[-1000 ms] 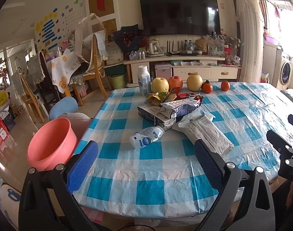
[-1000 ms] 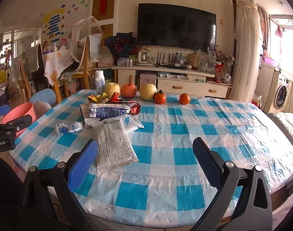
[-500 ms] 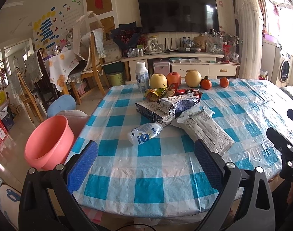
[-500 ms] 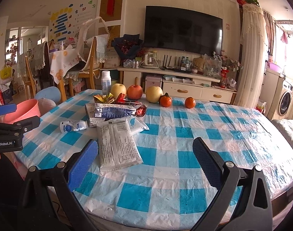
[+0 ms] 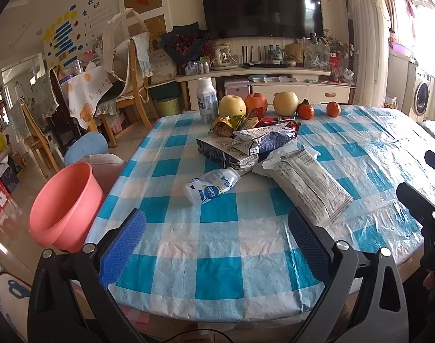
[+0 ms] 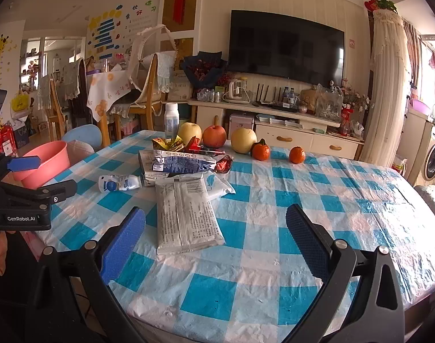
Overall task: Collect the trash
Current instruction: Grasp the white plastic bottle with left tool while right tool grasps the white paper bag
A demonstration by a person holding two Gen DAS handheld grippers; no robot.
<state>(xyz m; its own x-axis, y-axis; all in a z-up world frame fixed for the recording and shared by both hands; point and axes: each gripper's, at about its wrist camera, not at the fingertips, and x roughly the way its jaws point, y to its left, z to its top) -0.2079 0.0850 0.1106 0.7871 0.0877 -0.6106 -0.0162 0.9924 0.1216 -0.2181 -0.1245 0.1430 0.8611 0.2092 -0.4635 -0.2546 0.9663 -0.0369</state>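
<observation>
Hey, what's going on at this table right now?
A person holds two grippers over a checked table, about to clear trash. The left gripper and right gripper are both open and empty. Nothing is picked up yet: a small bottle lies on its side, beside a grey packet and a pile of wrappers. A pink bucket waits at the table's left edge.

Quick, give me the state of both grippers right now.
Left gripper: open, holding nothing, above the near table edge.
Right gripper: open, holding nothing, just short of the grey packet.
</observation>
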